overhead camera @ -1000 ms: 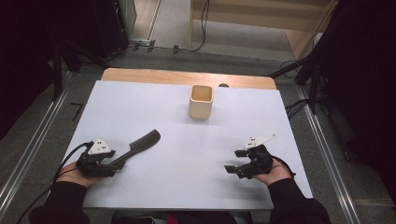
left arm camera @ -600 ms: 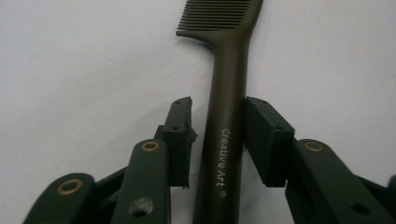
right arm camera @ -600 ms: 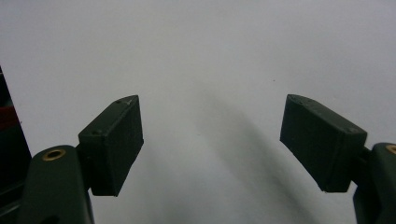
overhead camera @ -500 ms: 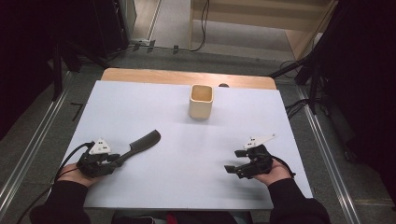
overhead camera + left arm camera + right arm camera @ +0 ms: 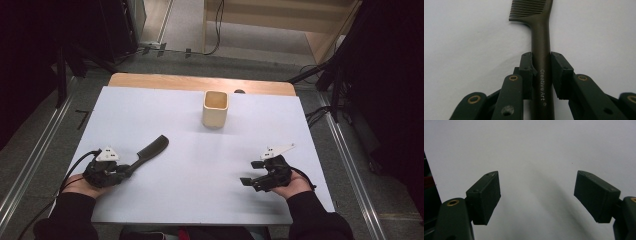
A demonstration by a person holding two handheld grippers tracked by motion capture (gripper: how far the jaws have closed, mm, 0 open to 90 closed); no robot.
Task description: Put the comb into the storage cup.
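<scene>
A black comb (image 5: 150,149) lies on the white table top (image 5: 200,200) at the left, teeth pointing away and to the right. My left gripper (image 5: 131,167) sits at its near end. In the left gripper view the comb handle (image 5: 540,37) runs between the two pads, which have just been closing and now press on both its sides, so my left gripper (image 5: 541,62) is shut on it. My right gripper (image 5: 250,172) rests on the table at the right. Its jaws stand wide apart in the right gripper view (image 5: 537,192), with bare table between them.
A tan square cup (image 5: 216,109) stands upright near the far middle of the table. A wooden strip (image 5: 200,82) runs along the far edge. Dark floor and metal rails (image 5: 30,165) flank the table on both sides.
The left gripper's jaws have drawn in onto the comb's handle. Both hands and the comb stay where they were.
</scene>
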